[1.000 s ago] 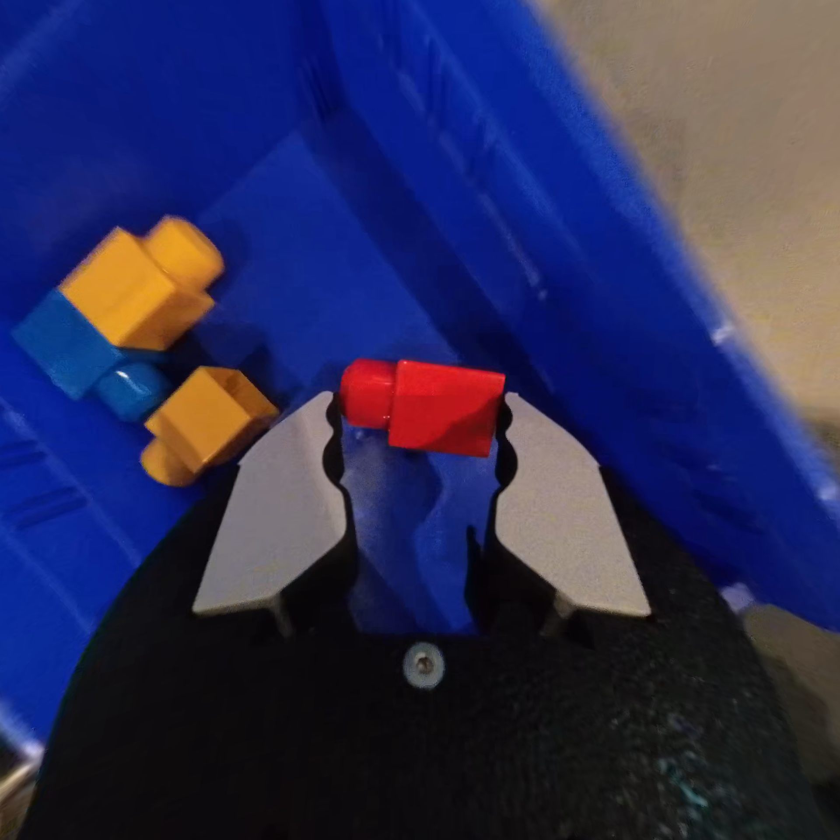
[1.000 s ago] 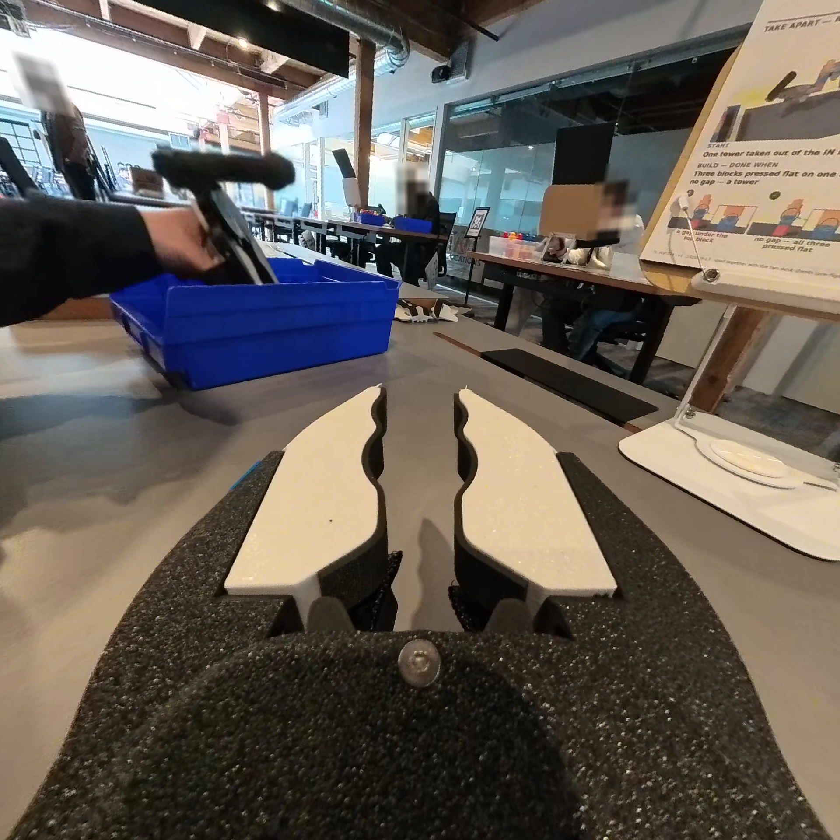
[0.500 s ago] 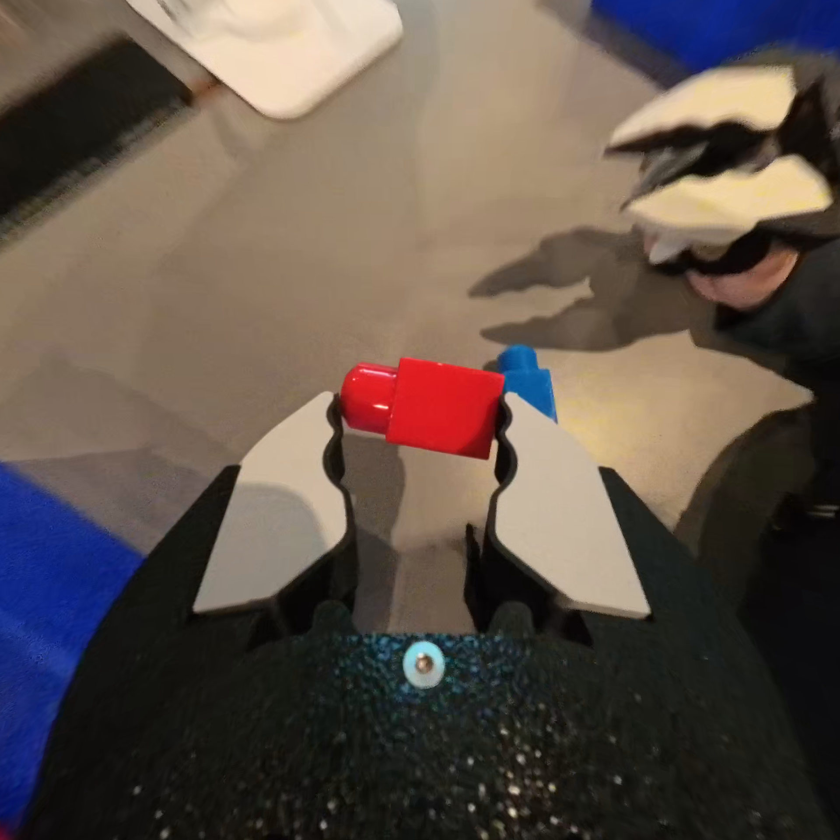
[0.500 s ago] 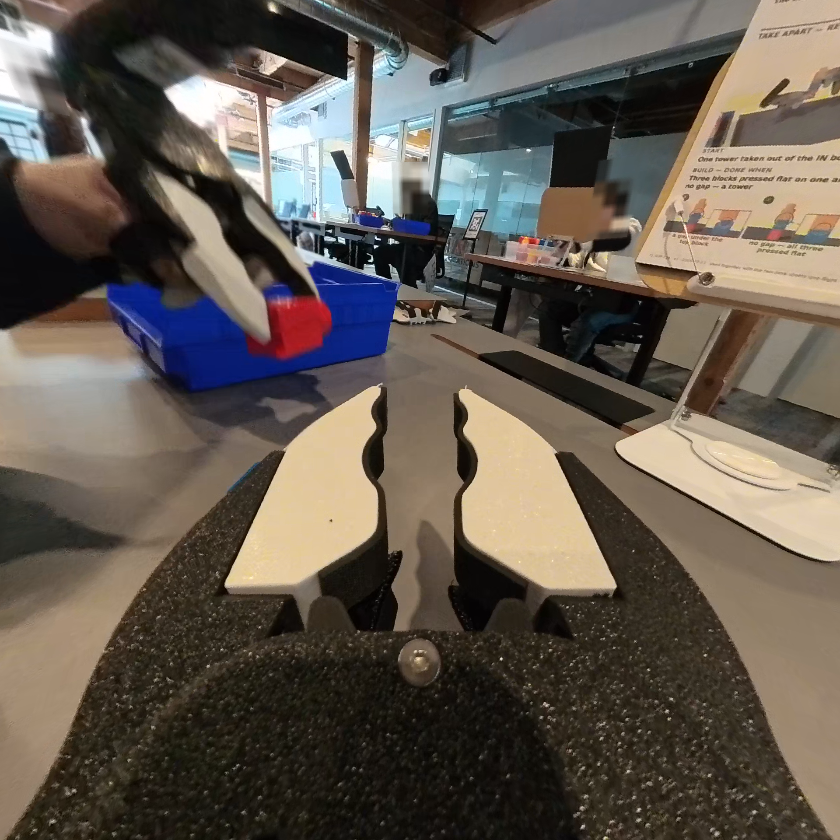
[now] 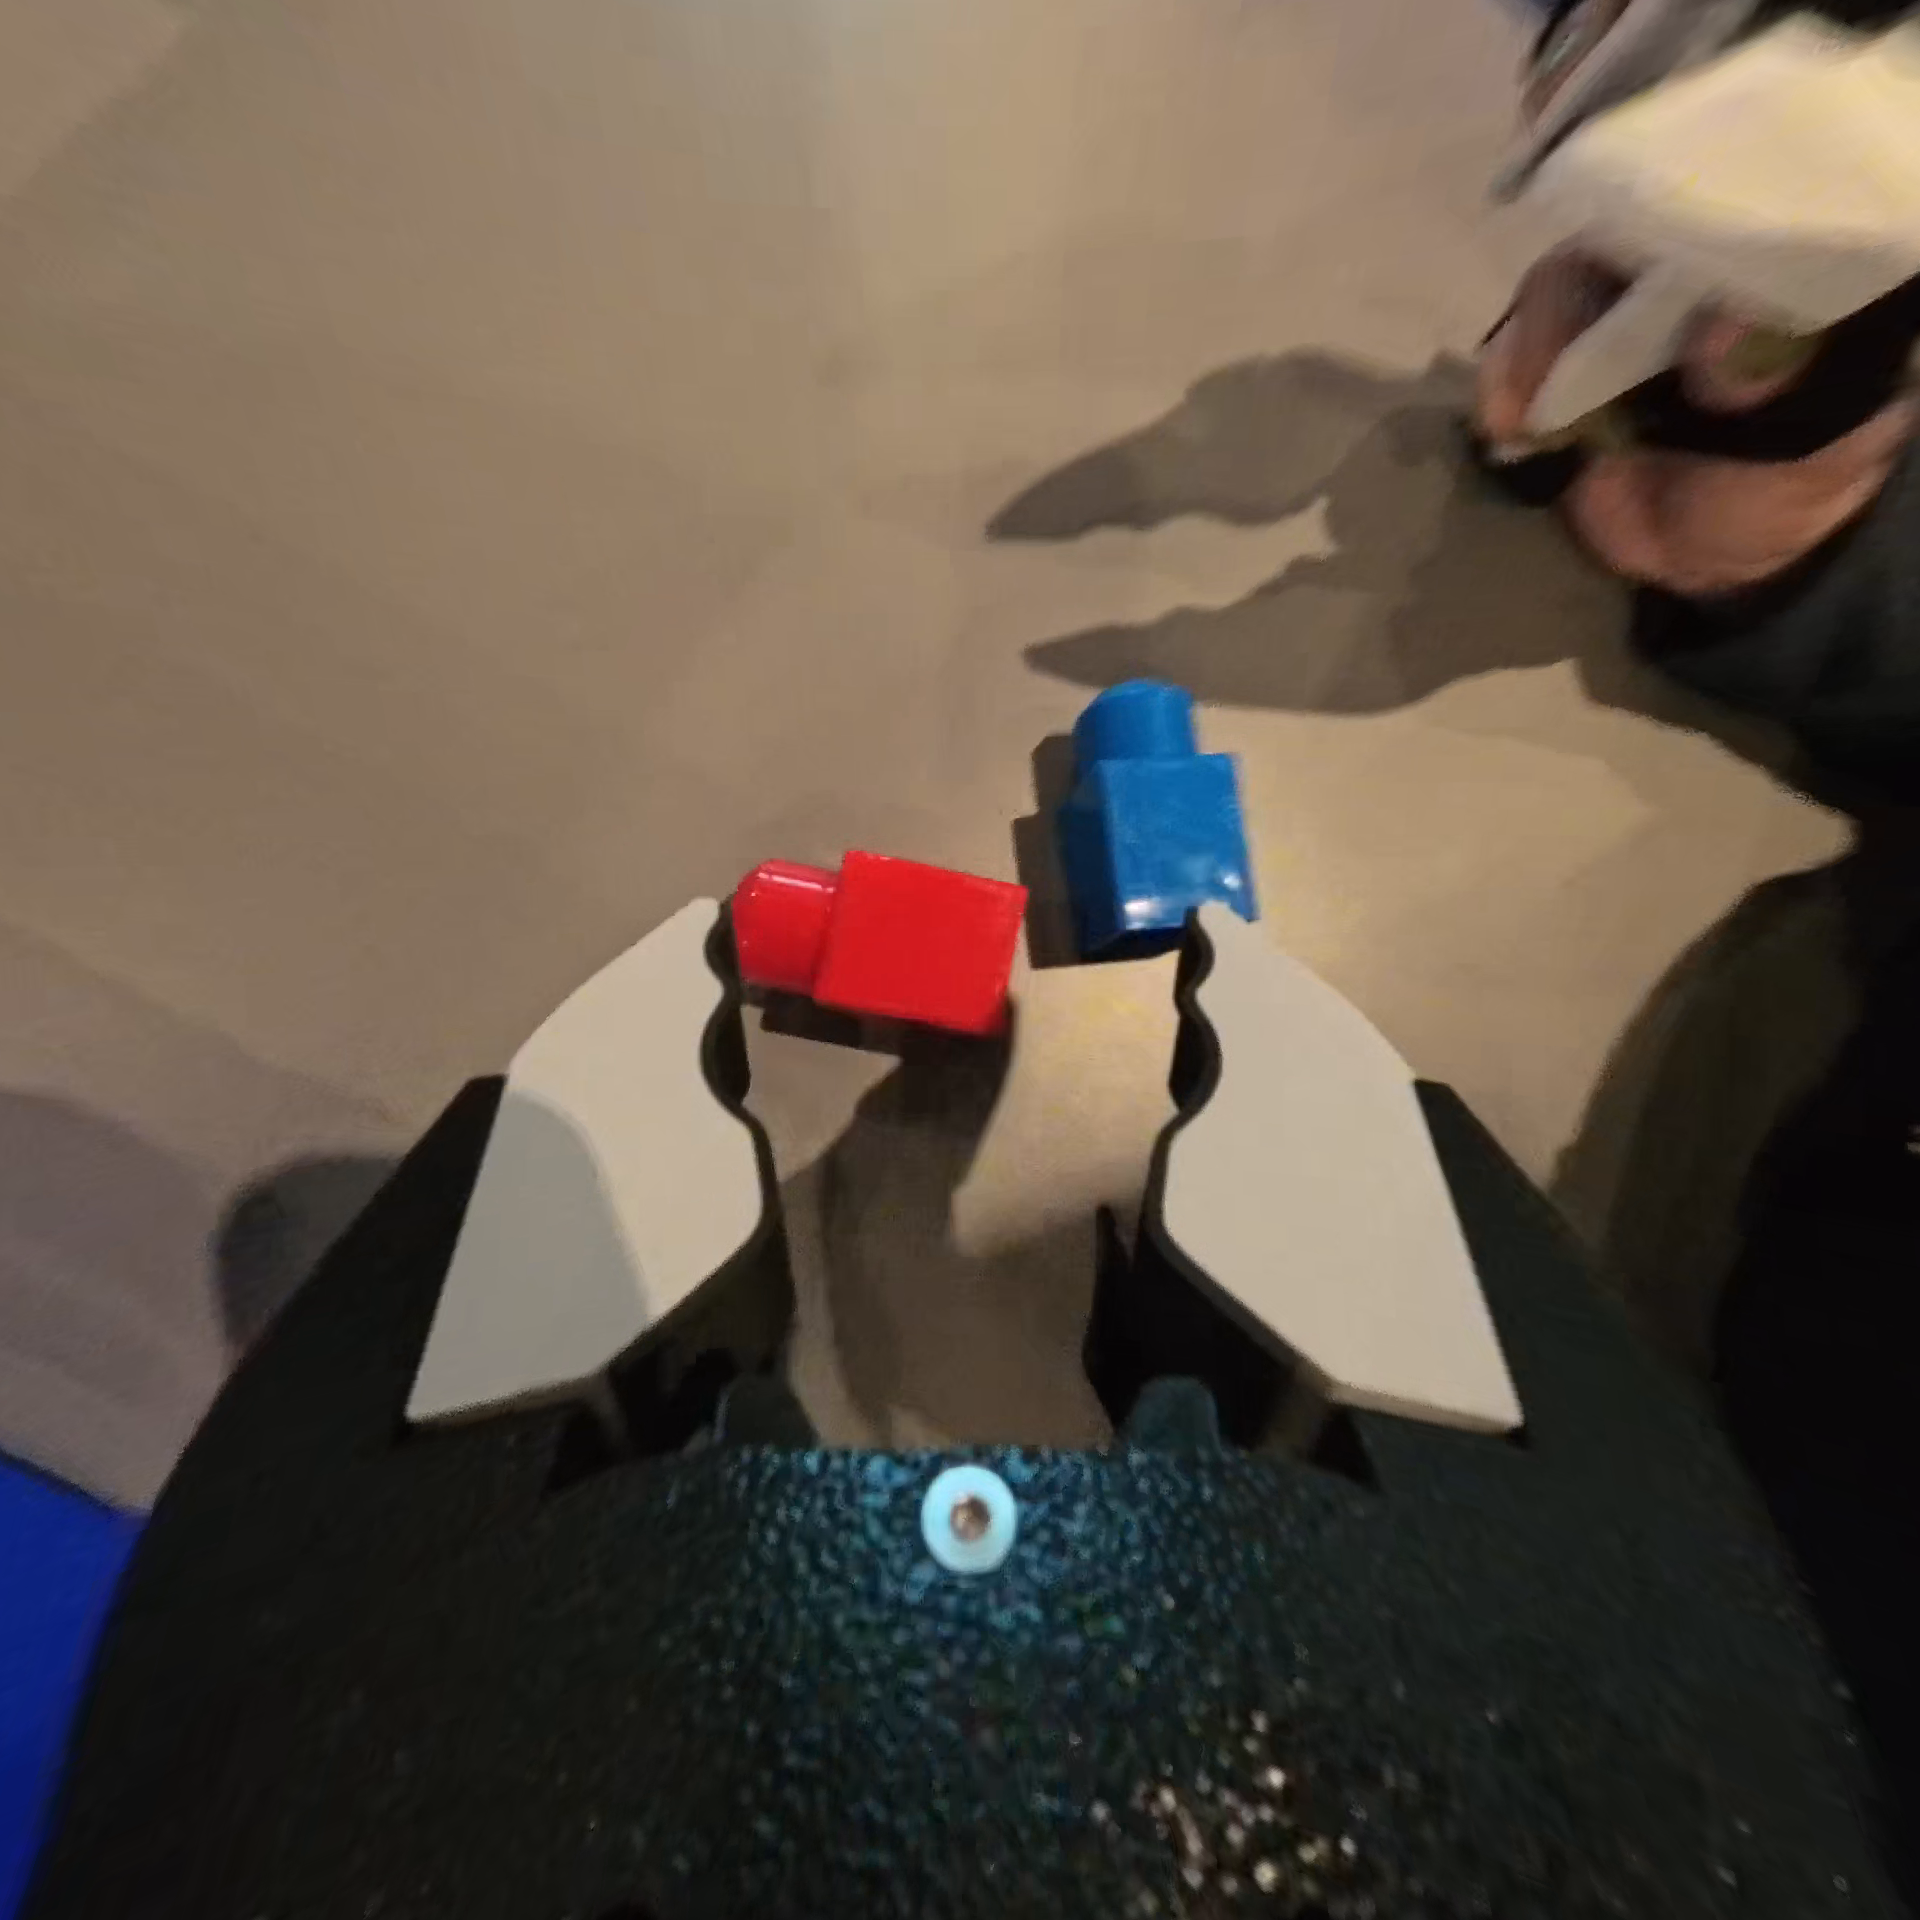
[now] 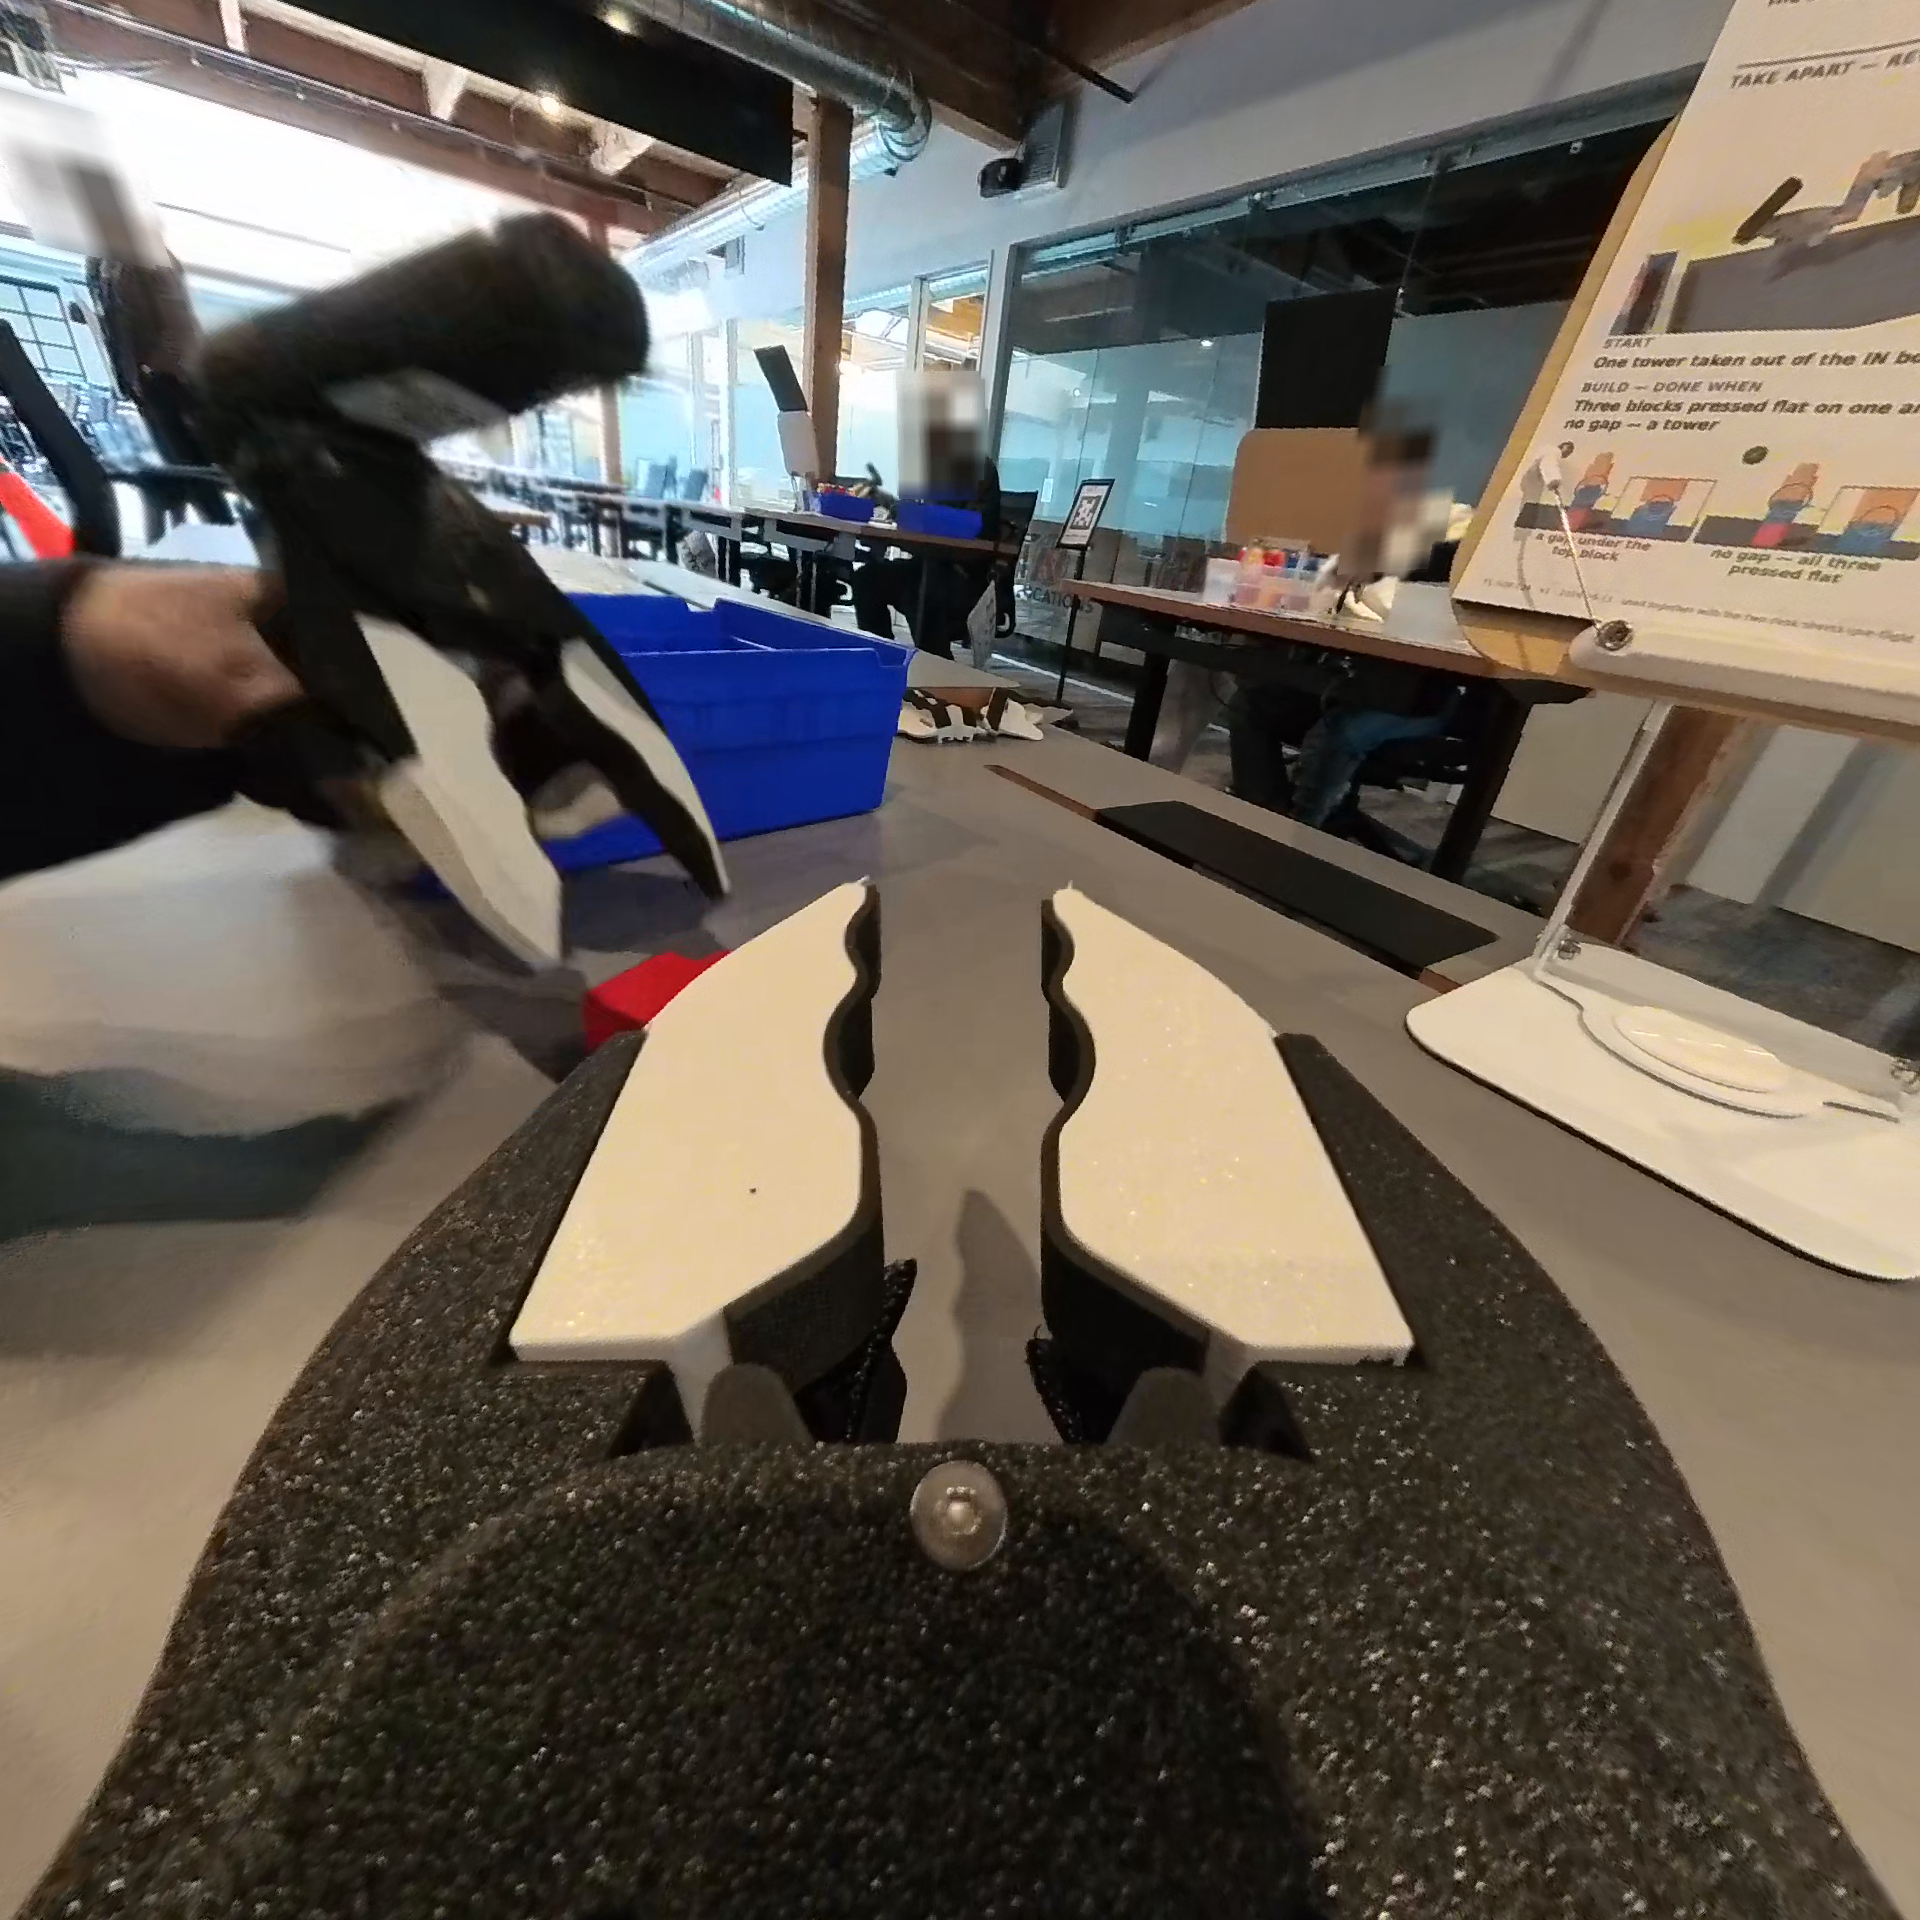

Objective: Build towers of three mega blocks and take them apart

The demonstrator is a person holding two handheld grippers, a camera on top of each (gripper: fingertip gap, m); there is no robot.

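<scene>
Between our spread left gripper (image 5: 956, 935) fingers, the red block (image 5: 883, 951) lies on its side on the grey table (image 5: 520, 468) — released, stud against the left finger. Just beside it stands the blue block (image 5: 1148, 821), upright. Our right gripper (image 6: 956, 904) hovers narrowly parted, empty — the blue bin (image 6: 769, 707) sits beyond.

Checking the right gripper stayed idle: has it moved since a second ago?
No. The right gripper sits the same against the white stand base and grey table.
</scene>
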